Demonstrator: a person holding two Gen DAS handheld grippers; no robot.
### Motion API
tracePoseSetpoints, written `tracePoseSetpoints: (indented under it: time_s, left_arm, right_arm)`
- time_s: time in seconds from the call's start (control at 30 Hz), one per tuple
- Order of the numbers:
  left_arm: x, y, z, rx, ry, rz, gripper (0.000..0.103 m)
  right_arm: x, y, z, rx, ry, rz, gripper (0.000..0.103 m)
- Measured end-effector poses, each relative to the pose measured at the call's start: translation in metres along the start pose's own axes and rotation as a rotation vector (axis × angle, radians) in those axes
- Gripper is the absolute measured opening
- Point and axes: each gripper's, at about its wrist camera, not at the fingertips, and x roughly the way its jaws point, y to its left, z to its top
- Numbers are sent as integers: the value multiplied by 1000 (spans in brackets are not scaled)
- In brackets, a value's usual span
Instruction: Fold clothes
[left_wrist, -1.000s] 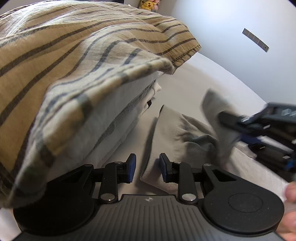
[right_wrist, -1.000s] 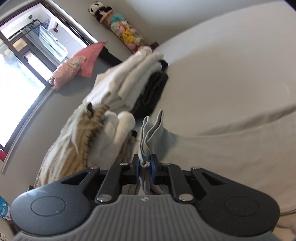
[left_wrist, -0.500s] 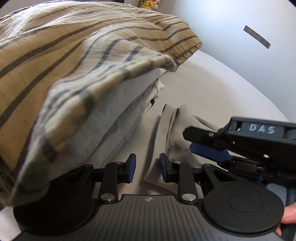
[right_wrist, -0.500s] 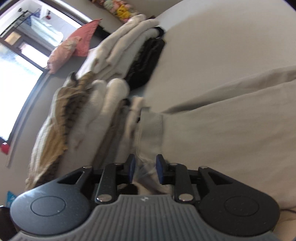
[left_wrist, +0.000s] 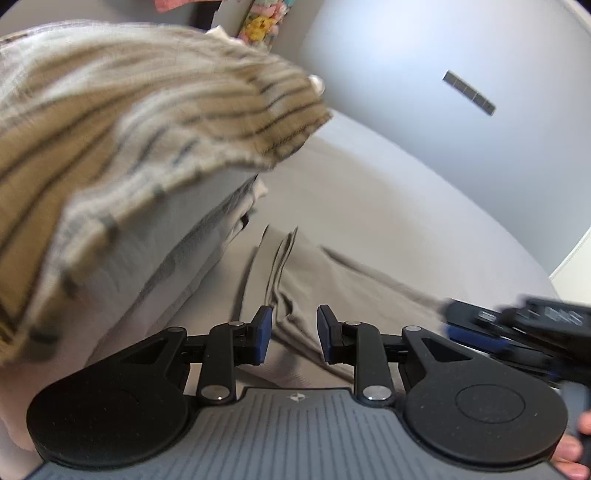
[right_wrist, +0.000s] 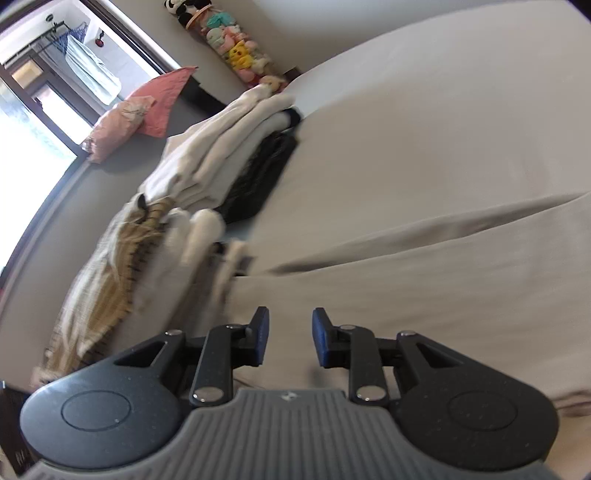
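Since half a second ago, both views have pulled back from the cloth. Left wrist view: my left gripper hangs with its jaws released, straddling the near edge of the beige garment, which lies flat on the bed. The striped shirt is blurred now and sits farther up and left than before, so this camera has swung. My right gripper shows at the right edge, lower and farther right than before; from here I cannot tell its jaw state. The garment lies spread so that a clean edge is offered for the next fold.

Right wrist view: my right gripper is released with nothing between its pads; a second ago it pinched a raised fold, half a second ago it had let go. The beige garment lies flat beneath it. The folded stack and the striped shirt stay to the left, clear of the working area.
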Motion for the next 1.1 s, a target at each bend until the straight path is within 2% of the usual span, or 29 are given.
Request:
tracePoseSetpoints:
  time_s: [0.1,0.23,0.37,0.47,0.57,0.63,0.67,0.77,0.9,0.97,1.1]
  left_arm:
    - [9,3,-2,-31,13,11,32]
    - [22,7,-4,-73,31,27,33]
    - [31,6,1,-97,24,32,33]
    - [32,3,2,-90,-2,36,33]
    - [32,0,2,-83,-28,40,32]
    - [33,-2,3,-78,-45,42,16]
    - [33,-3,3,-75,-54,43,13]
    - [32,-7,4,-64,-87,45,10]
    - [12,-18,5,14,-177,50,10]
    - [13,-18,4,41,-166,97,10]
    - [29,-6,1,-3,-89,153,10]
  right_arm:
    - [-24,-19,-1,-37,9,-40,34]
    - [-65,-38,-3,-147,34,-107,35]
    - [-108,-58,-6,-202,14,-161,39]
    - [-129,-77,-15,-183,-20,-188,41]
    - [-132,-95,-21,-84,-19,-194,41]
    - [-131,-103,-21,-18,-16,-182,41]
    - [-131,-104,-21,-4,-14,-183,41]
    - [-134,-102,-20,-9,-21,-193,40]
    - [-141,-105,-21,-1,-32,-207,41]
    - [-143,-109,-21,15,-31,-229,41]
    - [-146,-122,-18,48,-50,-279,41]
